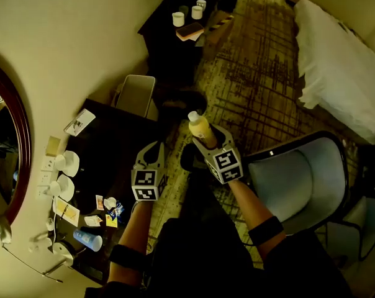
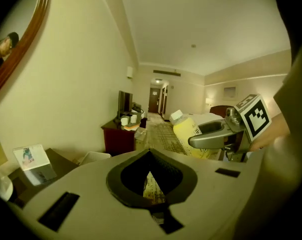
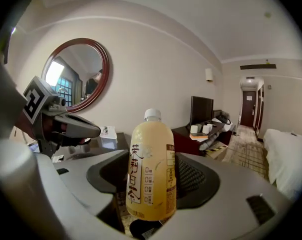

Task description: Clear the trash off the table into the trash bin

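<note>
- Head view: the right gripper (image 1: 210, 140) grasps a pale yellow plastic drink bottle with a white cap (image 1: 198, 126), upright above the patterned carpet (image 1: 256, 79), beside the dark wooden table (image 1: 113, 148). Small crumpled wrappers (image 1: 107, 211) lie on that table. Beyond its far end stands a pale square container (image 1: 136, 95), possibly the trash bin.
- Left gripper view: the left gripper (image 2: 150, 163) is clenched, empty.
- Right gripper view: the 2 jaws press the bottle's sides; its printed label faces the camera.
</note>
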`<action>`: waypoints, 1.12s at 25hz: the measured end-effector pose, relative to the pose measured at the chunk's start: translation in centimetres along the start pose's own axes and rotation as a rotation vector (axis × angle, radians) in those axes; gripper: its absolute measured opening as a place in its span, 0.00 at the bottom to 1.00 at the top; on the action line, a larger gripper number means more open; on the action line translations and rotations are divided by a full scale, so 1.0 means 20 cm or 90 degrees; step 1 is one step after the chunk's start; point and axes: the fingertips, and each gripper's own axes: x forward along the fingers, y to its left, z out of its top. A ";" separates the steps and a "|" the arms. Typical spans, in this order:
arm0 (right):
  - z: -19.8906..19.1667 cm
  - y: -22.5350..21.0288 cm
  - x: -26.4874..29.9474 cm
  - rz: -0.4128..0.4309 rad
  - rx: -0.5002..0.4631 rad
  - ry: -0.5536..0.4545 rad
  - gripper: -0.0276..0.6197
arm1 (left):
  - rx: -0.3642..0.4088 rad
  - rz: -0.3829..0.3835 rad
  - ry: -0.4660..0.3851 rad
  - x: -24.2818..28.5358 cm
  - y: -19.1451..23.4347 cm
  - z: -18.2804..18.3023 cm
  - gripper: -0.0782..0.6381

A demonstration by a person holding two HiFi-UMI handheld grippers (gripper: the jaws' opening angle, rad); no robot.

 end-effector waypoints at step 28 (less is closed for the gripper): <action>-2.58 -0.15 0.78 -0.012 0.113 0.290 0.51 | -0.059 -0.150 0.288 1.32 -0.36 -2.16 0.12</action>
